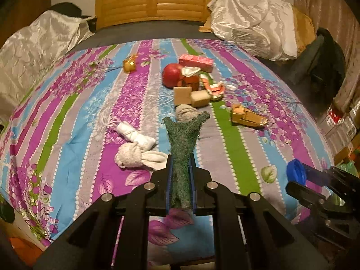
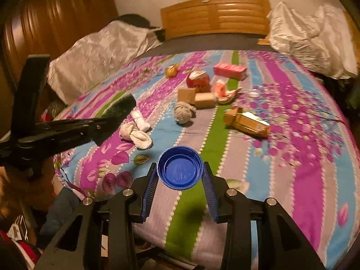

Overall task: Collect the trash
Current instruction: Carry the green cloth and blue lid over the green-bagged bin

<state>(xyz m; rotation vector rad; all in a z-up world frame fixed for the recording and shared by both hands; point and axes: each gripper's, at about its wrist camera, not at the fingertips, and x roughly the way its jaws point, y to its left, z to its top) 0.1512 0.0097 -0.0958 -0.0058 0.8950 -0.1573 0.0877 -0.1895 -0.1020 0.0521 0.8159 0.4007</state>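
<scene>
Both grippers hang above the striped floral bedspread (image 1: 67, 112). Left gripper (image 1: 181, 168), bottom centre of its view, has its fingers pressed tight on a green fuzzy sock (image 1: 182, 144). Right gripper (image 2: 180, 175), low centre of its view, pinches a round blue plastic bottle cap (image 2: 180, 167). Cartons and wrappers (image 1: 198, 78) lie mid-bed, upper centre.

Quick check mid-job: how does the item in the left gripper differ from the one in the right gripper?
The left gripper is shut on a green scouring pad; the right gripper holds a blue bottle cap.
The pad is soft, fuzzy and squeezed thin; the cap is rigid, smooth plastic.
The pad is long and sticks out past the jaws; the cap is round, its hollow side facing the camera.
Both are lifted clear of the bedspread.
</scene>
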